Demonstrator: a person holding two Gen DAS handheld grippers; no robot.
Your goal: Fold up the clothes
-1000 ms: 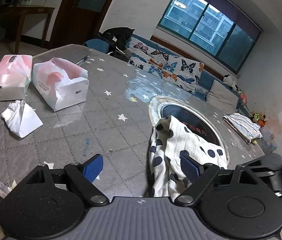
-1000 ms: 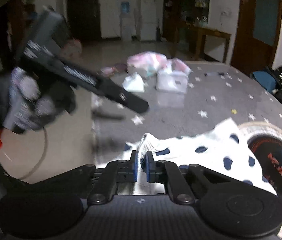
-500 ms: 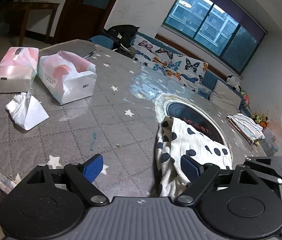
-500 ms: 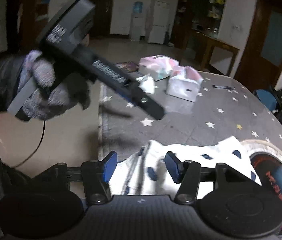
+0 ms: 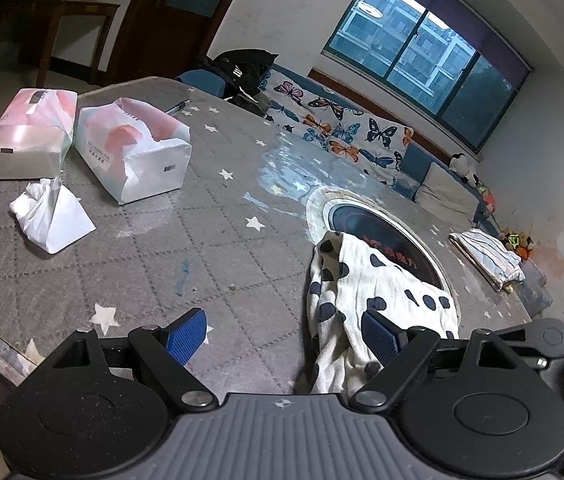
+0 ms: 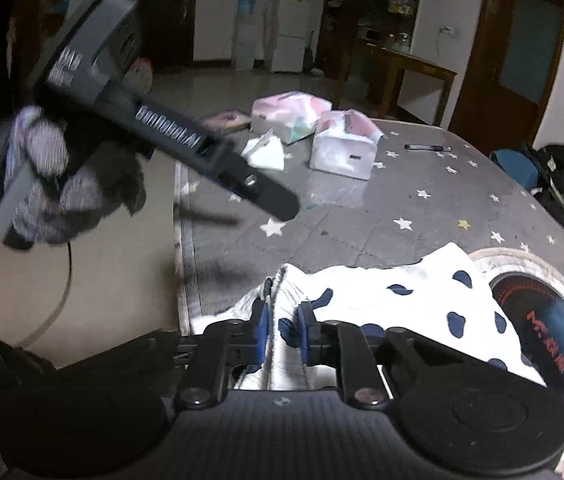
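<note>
Dim room: white walls, wide window [image 5: 426, 64], butterfly-print sofa [image 5: 346, 128], brown door [image 6: 522, 56], wooden table [image 6: 406, 68].

Spotted cloth [image 5: 378, 280] on table [image 5: 210, 248], overlapping round inset [image 5: 378, 232]; 2 tissue packs [image 5: 130, 148] far left.

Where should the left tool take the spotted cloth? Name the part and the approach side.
Take the spotted cloth at its near left edge, where the fabric bunches into a raised ridge by the table's rim. Come from the table's near side, low, the open left tool straddling that ridge. The right tool is closed around a similar fold beside it, so grip clear of it.
</note>
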